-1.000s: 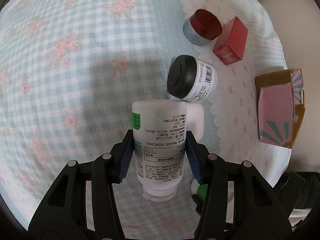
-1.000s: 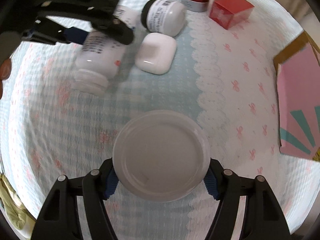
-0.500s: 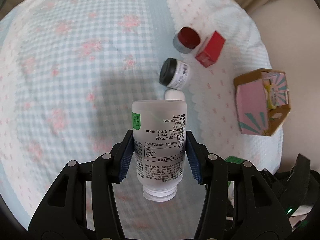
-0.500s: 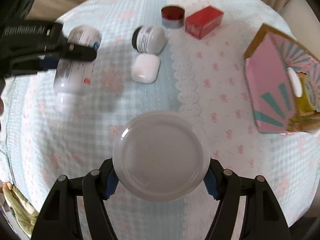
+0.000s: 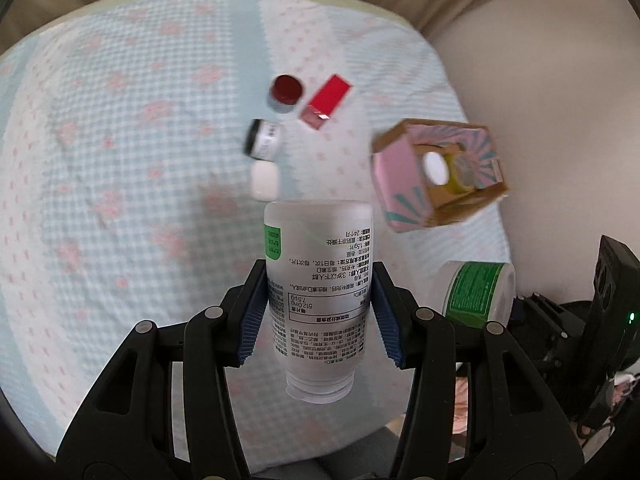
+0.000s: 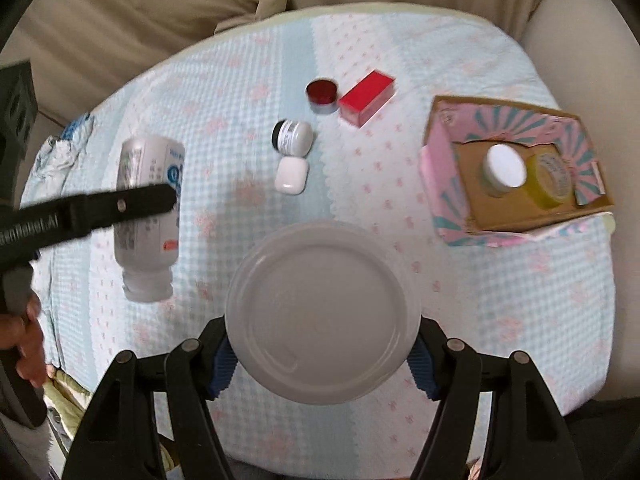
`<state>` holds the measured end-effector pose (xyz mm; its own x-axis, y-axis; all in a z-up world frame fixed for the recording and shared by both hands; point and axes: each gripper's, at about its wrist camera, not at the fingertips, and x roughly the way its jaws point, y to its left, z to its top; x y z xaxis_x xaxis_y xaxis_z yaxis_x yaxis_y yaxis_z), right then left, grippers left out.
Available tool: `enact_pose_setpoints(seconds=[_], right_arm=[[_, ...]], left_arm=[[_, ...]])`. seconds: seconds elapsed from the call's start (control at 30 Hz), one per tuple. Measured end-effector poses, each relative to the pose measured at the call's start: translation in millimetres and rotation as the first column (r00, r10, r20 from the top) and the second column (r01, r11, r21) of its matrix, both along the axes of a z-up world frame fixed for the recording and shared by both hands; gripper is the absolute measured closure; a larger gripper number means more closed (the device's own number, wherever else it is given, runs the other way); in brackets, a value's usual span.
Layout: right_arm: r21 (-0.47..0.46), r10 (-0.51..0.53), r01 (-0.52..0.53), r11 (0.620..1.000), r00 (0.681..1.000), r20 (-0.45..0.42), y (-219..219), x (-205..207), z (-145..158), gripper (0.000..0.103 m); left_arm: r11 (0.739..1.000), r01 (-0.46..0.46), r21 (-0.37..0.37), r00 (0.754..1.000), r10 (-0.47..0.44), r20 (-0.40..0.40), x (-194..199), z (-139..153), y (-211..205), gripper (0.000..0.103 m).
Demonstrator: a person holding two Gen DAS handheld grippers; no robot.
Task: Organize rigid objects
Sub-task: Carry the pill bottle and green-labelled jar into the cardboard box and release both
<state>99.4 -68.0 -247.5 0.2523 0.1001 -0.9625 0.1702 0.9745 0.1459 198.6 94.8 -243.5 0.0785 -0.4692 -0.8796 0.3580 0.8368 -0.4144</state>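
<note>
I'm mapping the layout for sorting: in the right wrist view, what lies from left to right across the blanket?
White bottle → black-capped jar → red-lidded jar → red box → pink cardboard box.

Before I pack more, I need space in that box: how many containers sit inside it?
2. In the cardboard box, a white-capped jar sits left of a yellow-lidded jar. Others may be hidden beneath the box's flaps.
</note>
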Motion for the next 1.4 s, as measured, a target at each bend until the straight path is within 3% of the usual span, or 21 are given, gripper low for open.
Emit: enact_pose_setpoints(seconds=[0.4, 0.7, 1.03, 1.4], right_arm=[[0.03, -0.099, 0.096, 0.995, 0.991, 0.089, -84, -29, 48, 0.037], [0.042, -0.077, 0.073, 0.996, 0.991, 0.107, -198, -23, 55, 0.037], [0.013, -0.051, 0.051, 0.999, 0.997, 0.06, -322, 13, 19, 0.037], [0.055, -0.043, 0.045, 0.997, 0.998, -0.039, -383, 59, -80, 0.037]], left_arm=[[0.998, 0.033, -0.053, 0.998, -0.03, 0.055, -32, 43, -92, 0.057], [0.997, -0.037, -0.068, 0.997, 0.042, 0.064, -35, 50, -193, 0.057], [0.99, -0.131, -0.055, 0.991, 0.131, -0.004, -13, -8, -284, 0.057], [0.983, -0.168, 0.073, 0.984, 0.172, -0.051, 36, -90, -325, 0.057]])
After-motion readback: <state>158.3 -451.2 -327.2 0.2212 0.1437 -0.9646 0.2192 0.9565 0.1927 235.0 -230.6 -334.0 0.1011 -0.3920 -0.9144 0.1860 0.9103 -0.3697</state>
